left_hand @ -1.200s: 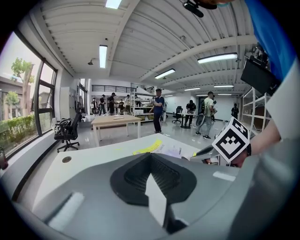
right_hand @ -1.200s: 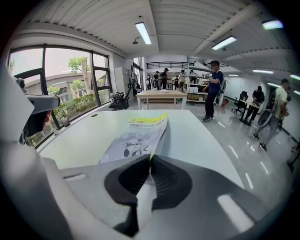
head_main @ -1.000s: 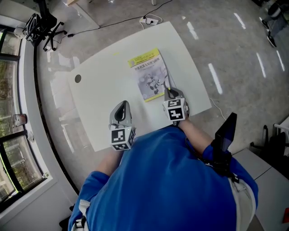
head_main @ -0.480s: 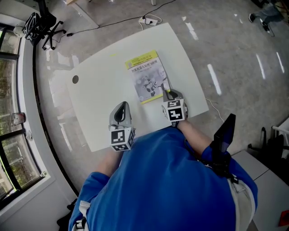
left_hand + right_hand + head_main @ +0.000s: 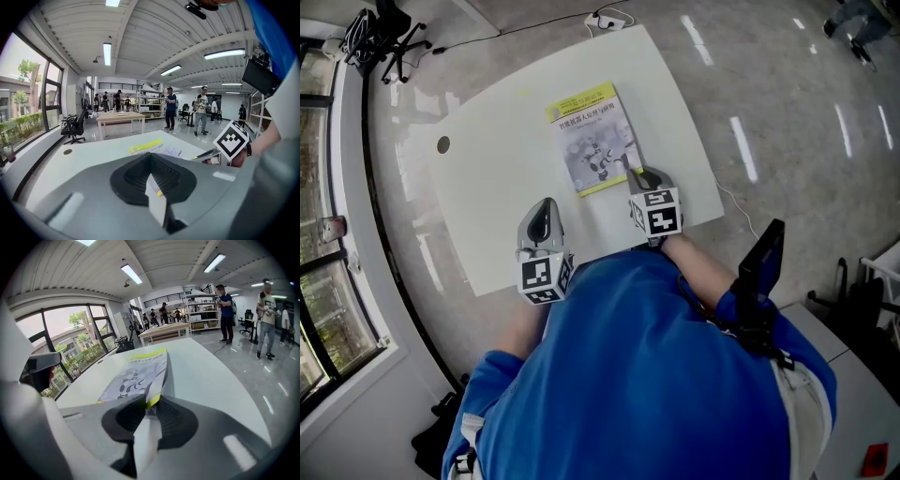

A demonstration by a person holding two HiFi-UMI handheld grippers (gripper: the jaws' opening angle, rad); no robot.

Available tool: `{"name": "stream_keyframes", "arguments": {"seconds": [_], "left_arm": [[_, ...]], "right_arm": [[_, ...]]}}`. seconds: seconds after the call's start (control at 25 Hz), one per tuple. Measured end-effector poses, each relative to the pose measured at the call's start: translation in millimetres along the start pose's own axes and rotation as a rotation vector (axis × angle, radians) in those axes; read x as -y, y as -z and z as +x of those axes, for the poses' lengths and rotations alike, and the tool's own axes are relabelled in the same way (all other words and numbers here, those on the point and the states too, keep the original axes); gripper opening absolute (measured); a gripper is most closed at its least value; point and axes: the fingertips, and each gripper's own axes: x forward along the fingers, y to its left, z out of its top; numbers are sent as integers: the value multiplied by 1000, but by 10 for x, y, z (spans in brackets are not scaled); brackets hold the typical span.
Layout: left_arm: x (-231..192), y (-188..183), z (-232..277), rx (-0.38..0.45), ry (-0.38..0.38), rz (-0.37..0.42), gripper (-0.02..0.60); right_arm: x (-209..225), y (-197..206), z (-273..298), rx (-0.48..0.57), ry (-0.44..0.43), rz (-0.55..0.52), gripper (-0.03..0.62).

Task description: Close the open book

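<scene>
A round cable hole (image 5: pixel 442 145) sits in the table top well left of the book (image 5: pixel 591 141). Beyond the book's far edge, off the table, a power strip (image 5: pixel 605 19) lies on the floor with its cable trailing away. A black office chair (image 5: pixel 384 33) stands further off to the book's far left, by the windows (image 5: pixel 323 281). In the left gripper view, people (image 5: pixel 170 108) stand around a wooden table (image 5: pixel 119 117) deep in the room behind the book.

The white table (image 5: pixel 497 187) is smooth and has rounded corners. It stands on a glossy grey floor (image 5: pixel 787 112) that reflects the ceiling strip lights.

The book lies closed and flat, cover up, towards the table's right side. The right gripper (image 5: pixel 635 172) is at the book's near right corner. Its jaws have just been opening, and the yellow corner sits loose at their tips. The left gripper (image 5: pixel 542 204) is apart from the book, off its near left side, with its jaws clenched on nothing.
</scene>
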Motion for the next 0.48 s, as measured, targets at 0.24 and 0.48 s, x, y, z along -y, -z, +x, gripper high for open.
{"name": "stream_keyframes", "arguments": {"seconds": [0.24,0.48], "left_arm": [[115,164,6,-36,-29,-19,6],[140,278,-2,-58,-24,-23,6]], "right_arm": [[78,40,-32,-3,-55,47,67],[210,91,-119,-4,-32,47,67]]}}
